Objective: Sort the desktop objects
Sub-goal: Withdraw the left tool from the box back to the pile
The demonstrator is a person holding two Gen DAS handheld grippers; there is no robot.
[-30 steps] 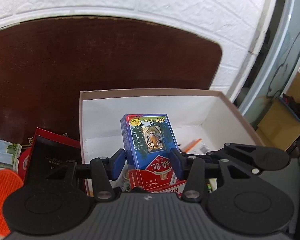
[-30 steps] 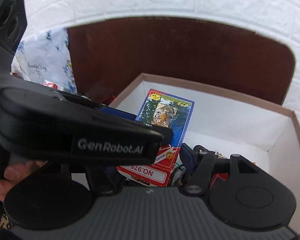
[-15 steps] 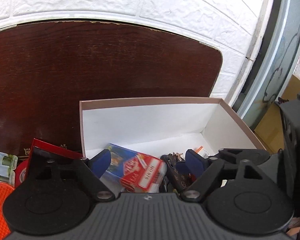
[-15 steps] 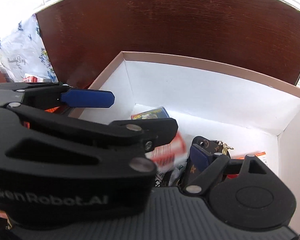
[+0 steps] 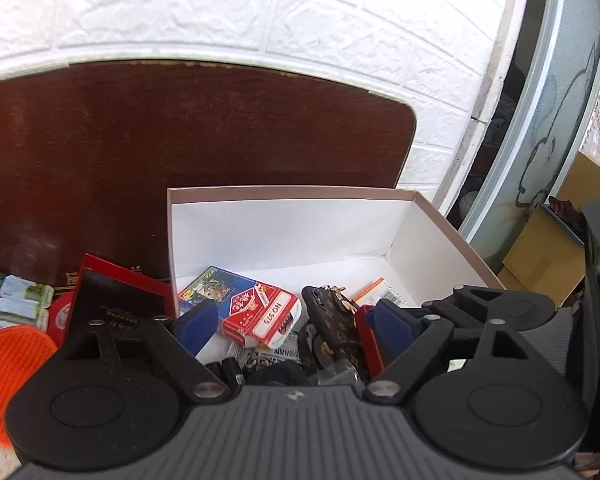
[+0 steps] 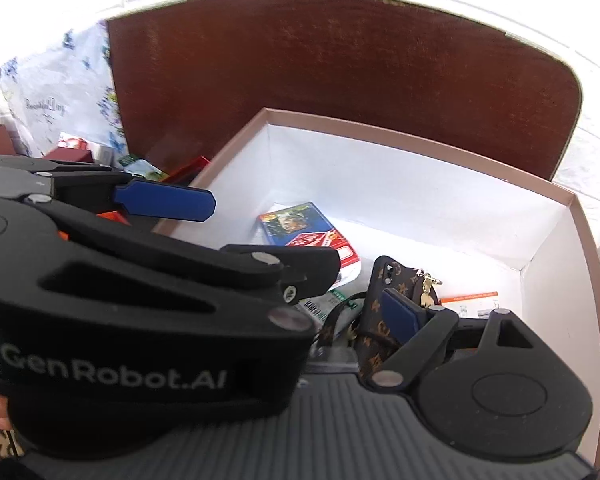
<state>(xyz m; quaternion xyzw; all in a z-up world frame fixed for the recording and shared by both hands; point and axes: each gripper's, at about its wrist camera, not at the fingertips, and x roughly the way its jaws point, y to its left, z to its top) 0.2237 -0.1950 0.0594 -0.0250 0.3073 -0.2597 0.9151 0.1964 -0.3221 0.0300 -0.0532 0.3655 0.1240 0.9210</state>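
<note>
A playing-card pack (image 5: 247, 307) reading "NO.975" is lying flat inside the white cardboard box (image 5: 284, 228), beside a monogram phone case (image 5: 332, 320). The left hand-held gripper (image 5: 296, 320), marked "GenRobot.AI", is opening wide, gripping nothing. The right hand-held gripper (image 6: 340, 312) is gaping, empty.

The box (image 5: 284, 232) stands on the table (image 5: 180, 140). Inside it, the card pack (image 5: 240, 304) lies at 9 o'clock of the phone case (image 5: 332, 320); a slip (image 5: 370, 292) lies at 3 o'clock.

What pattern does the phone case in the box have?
Brown with a tan monogram print; the phone case shows best in the right wrist view.
</note>
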